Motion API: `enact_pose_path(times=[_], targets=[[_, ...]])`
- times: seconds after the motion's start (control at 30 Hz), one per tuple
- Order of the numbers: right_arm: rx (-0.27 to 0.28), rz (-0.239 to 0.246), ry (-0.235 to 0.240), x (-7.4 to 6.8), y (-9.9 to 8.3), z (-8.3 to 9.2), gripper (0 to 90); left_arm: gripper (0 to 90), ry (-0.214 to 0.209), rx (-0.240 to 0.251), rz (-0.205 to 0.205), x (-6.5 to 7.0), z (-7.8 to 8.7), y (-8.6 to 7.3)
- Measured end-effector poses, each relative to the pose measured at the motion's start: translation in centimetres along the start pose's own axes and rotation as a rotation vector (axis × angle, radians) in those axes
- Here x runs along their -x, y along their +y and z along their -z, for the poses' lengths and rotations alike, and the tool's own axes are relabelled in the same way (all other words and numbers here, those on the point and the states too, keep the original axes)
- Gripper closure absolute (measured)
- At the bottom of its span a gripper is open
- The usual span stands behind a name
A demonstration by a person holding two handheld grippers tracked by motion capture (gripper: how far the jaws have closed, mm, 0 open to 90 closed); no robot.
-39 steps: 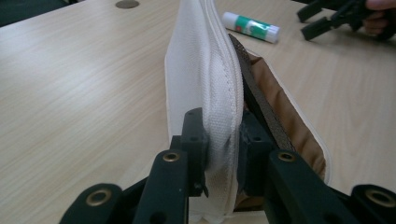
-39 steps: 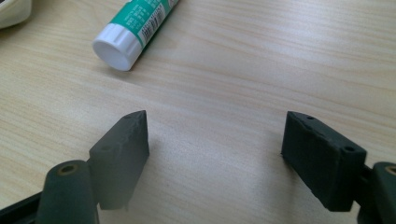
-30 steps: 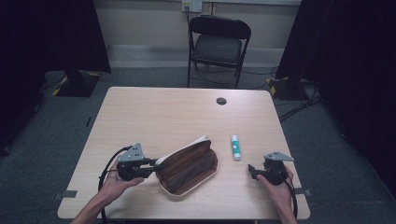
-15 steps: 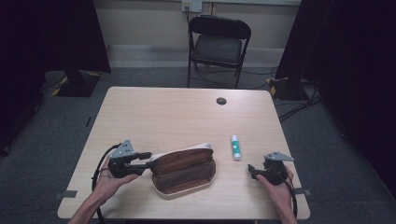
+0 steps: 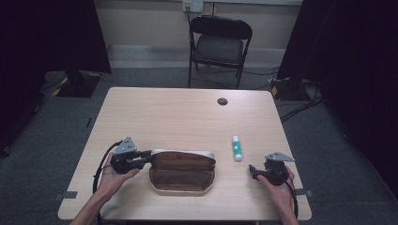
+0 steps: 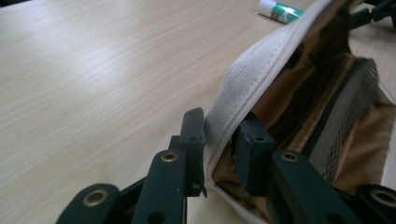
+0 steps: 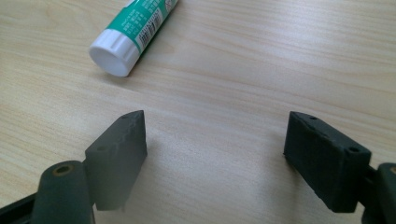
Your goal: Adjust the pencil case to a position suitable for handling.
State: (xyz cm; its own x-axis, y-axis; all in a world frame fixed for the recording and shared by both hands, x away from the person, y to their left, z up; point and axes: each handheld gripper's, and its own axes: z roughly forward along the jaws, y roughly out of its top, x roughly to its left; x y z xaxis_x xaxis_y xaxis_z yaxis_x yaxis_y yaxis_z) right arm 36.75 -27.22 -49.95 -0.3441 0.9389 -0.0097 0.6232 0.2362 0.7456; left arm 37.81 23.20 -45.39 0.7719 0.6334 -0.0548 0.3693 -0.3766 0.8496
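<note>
An open pencil case (image 5: 182,172), cream outside and brown inside, lies flat near the table's front edge with its opening facing up. My left gripper (image 5: 147,155) is at the case's left end, shut on its cream rim (image 6: 252,79); in the left gripper view the gripper (image 6: 220,142) has the fabric edge pinched between both pads, with the mesh pocket (image 6: 343,121) beyond. A green and white glue stick (image 5: 237,147) lies to the right of the case. My right gripper (image 5: 252,169) rests open on the table below it, its jaws (image 7: 224,140) wide apart and short of the glue stick (image 7: 135,28).
A small black round disc (image 5: 222,101) sits on the wooden table (image 5: 178,117) near its far edge. A black folding chair (image 5: 220,44) stands behind the table. Cables trail from both grippers toward the front edge.
The case has swung from a diagonal tilt to lying level and opened up flat, drawn by my left gripper, which shifted slightly left. The right gripper and glue stick stayed put.
</note>
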Motion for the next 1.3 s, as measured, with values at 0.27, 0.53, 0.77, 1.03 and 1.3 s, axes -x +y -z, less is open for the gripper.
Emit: enact_pose_path(times=[0.27, 0.53, 0.77, 1.03, 1.3], targets=[[0.001, 0.001, 0.000, 0.0, 0.0, 0.0, 20.4, 75.0, -0.018, -0.023, -0.012, 0.0, 0.4, -0.5], [0.001, 0.000, -0.002, 0.0, 0.0, 0.0, 20.3, 53.4, -0.015, -0.012, 0.025, 0.0, 0.9, -0.5], [0.000, -0.001, -0.003, 0.0, 0.0, -0.1, 20.2, 36.7, 0.027, -0.063, 0.044, -0.9, 2.9, -1.2], [-0.006, 0.004, 0.006, 0.0, 0.1, -0.1, 19.2, 26.7, 0.108, -0.118, 0.119, -3.1, 2.4, -3.5], [0.021, 0.018, 0.052, -0.7, 1.5, 0.6, 24.1, 18.0, 0.188, -0.253, 0.105, -3.6, 1.0, -4.6]])
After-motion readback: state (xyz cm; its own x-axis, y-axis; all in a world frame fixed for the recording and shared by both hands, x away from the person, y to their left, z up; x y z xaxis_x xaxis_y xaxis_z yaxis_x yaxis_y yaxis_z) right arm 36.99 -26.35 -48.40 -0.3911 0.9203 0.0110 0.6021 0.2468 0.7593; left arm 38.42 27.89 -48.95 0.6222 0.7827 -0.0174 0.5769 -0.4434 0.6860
